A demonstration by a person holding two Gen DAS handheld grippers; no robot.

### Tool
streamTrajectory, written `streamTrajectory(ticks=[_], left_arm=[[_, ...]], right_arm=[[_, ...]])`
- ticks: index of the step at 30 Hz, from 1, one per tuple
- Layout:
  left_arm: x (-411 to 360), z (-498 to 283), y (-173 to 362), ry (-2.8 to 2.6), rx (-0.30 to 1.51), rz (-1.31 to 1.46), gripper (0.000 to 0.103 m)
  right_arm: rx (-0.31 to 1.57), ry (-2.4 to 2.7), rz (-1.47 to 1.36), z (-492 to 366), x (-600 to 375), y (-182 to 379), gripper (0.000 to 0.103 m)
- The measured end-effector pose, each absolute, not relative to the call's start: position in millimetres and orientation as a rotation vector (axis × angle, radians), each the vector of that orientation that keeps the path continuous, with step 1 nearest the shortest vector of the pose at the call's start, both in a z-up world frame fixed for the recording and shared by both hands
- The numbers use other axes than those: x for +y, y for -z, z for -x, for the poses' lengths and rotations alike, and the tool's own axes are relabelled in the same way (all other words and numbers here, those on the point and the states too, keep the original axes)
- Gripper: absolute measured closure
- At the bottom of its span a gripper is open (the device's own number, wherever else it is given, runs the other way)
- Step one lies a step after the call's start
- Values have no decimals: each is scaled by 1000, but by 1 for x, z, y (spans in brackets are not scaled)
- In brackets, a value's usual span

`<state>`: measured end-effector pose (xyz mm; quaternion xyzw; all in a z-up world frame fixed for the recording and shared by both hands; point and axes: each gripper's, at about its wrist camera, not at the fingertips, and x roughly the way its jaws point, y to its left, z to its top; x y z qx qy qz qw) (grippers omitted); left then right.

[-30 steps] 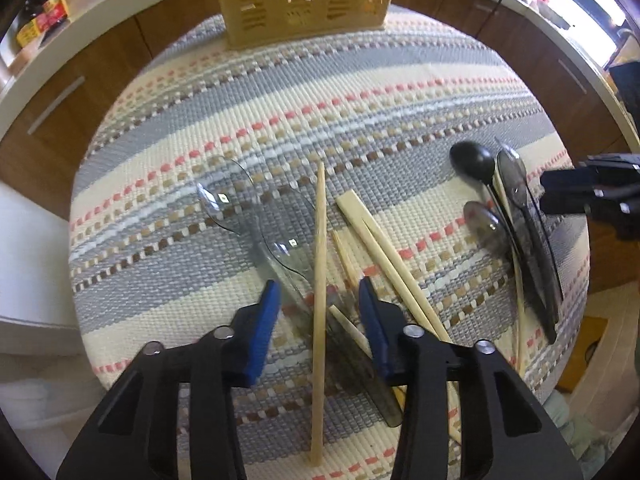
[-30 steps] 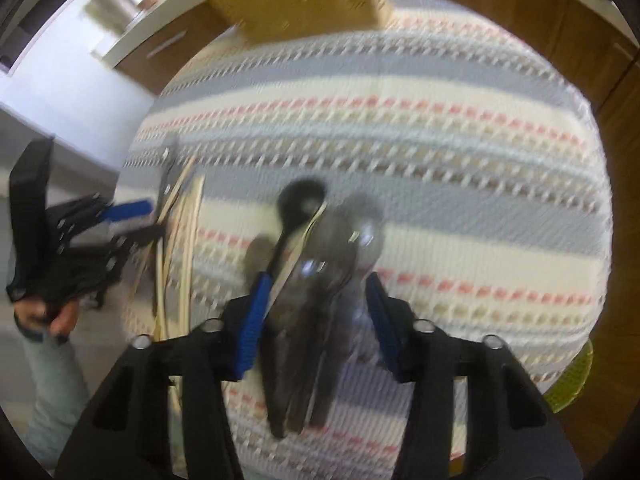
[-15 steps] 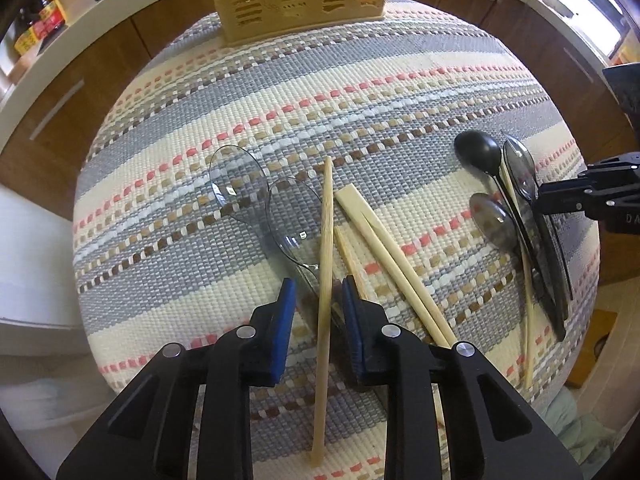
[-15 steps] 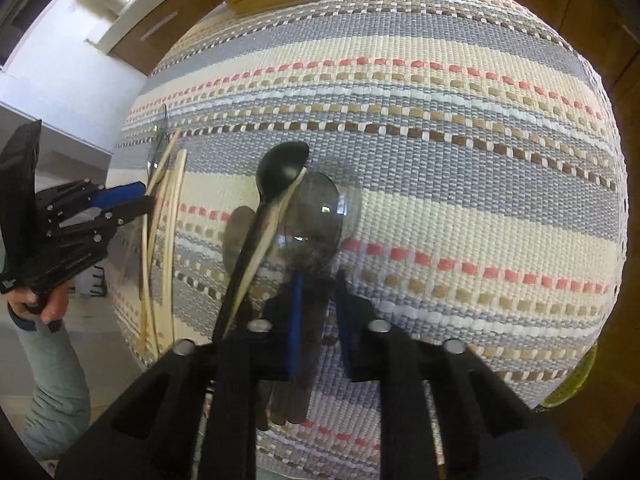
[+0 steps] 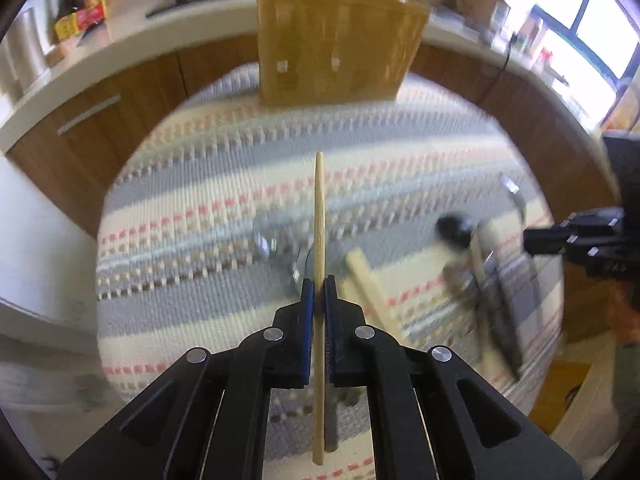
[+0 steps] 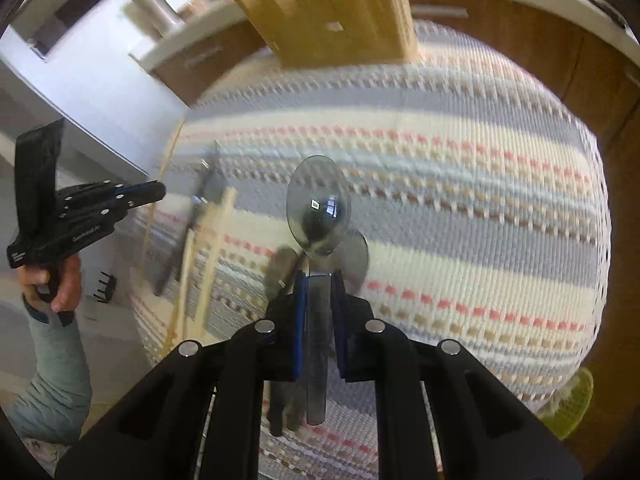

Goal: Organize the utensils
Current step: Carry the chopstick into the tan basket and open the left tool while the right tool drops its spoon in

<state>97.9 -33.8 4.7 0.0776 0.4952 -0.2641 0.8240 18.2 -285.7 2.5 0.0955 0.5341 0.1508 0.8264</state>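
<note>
From your left wrist view, your left gripper (image 5: pixel 319 292) has its jaws pinching a single wooden chopstick (image 5: pixel 319 240), which runs straight forward between the blue pads and stands clear above the striped cloth (image 5: pixel 192 208) on the desk. Below it lie clear plastic spoons (image 5: pixel 280 248), blurred, and more chopsticks (image 5: pixel 368 284) just to the right. Further right sits a black spoon (image 5: pixel 454 229) among other dark utensils, near your right gripper (image 5: pixel 532 236) at the edge. The yellow slotted basket (image 5: pixel 336 40) stands at the far side of the cloth.

From your right wrist view, your right gripper (image 6: pixel 318 292) has its jaws pinching the handle of a smoky clear spoon (image 6: pixel 319 206), bowl forward, lifted above the cloth (image 6: pixel 460 184). Your left gripper (image 6: pixel 156 192) is off to the left, in your left hand (image 6: pixel 52 284). The basket (image 6: pixel 332 8) is ahead.
</note>
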Motion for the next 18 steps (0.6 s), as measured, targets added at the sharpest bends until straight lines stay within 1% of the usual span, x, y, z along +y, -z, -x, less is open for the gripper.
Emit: streamTrajectory(ticks=[5, 9, 13, 16, 18], left_arm=[[-27, -107, -57, 617, 897, -44, 100], [-39, -119, -114, 666, 728, 23, 100], [-49, -136, -160, 664, 546, 61, 100], [-59, -164, -179, 634, 441, 102, 100], [-65, -187, -182, 622, 371, 138, 100]], right_arm=[[971, -370, -199, -29, -286, -46, 93], [810, -369, -176, -41, -290, -94, 93], [643, -347, -171, -66, -296, -137, 93], [510, -298, -160, -94, -299, -162, 93], [434, -265, -162, -113, -303, -169, 93]])
